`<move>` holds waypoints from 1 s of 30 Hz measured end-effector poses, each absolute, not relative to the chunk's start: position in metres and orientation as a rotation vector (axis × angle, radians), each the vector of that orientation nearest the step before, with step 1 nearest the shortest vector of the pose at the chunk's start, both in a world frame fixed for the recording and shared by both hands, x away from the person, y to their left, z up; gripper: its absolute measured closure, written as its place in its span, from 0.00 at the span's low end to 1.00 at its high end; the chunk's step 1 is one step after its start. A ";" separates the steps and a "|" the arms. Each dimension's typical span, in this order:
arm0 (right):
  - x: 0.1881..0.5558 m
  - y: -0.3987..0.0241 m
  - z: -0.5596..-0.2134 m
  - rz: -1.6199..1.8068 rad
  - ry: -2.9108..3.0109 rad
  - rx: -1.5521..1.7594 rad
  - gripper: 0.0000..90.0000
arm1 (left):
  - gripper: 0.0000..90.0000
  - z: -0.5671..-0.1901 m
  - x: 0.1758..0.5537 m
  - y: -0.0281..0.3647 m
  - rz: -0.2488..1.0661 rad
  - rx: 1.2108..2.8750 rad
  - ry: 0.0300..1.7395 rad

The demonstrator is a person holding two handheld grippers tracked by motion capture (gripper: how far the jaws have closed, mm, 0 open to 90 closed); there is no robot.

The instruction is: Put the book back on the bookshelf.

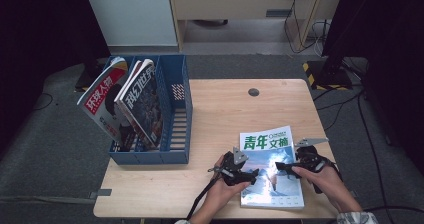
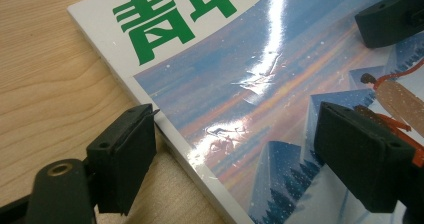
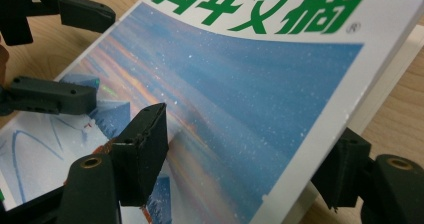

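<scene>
Well, the magazine [image 1: 270, 171] lies flat at lower right of the high view — not yet lifted. The left gripper [image 1: 248, 176] straddles its near edge, jaws released; the right gripper [image 1: 281, 167] brackets the opposite edge, unclamped. The blue rack [image 1: 177, 129] at upper left — two magazines filed already — waits.

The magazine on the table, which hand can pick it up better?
Probably the right. The right gripper has one jaw above the magazine cover and one under its lifted edge; the left gripper just straddles the flat edge.
</scene>
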State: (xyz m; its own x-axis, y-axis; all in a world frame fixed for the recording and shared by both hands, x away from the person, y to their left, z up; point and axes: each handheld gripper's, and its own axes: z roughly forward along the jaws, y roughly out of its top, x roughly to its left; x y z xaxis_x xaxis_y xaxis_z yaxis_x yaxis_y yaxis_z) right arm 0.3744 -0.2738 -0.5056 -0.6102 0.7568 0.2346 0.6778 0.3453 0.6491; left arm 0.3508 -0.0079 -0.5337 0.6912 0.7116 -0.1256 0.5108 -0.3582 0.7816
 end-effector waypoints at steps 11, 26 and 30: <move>0.375 -0.266 -0.504 1.149 2.455 1.291 0.43 | 0.18 -0.533 0.350 -0.008 0.314 2.040 0.935; 0.376 -0.262 -0.503 1.174 2.481 1.303 0.60 | 0.18 -0.533 0.350 -0.008 0.317 2.039 0.936; 0.376 -0.258 -0.499 1.167 2.485 1.317 0.66 | 0.18 -0.533 0.350 -0.008 0.318 2.039 0.936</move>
State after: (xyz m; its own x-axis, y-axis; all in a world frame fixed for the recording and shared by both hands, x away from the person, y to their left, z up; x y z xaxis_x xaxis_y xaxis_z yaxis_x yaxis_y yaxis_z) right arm 0.3760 -0.2584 -0.4991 -0.6220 0.7413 0.2522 0.6673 0.3335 0.6659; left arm 0.3503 -0.0079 -0.5333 0.6878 0.7175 -0.1101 0.5022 -0.3608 0.7859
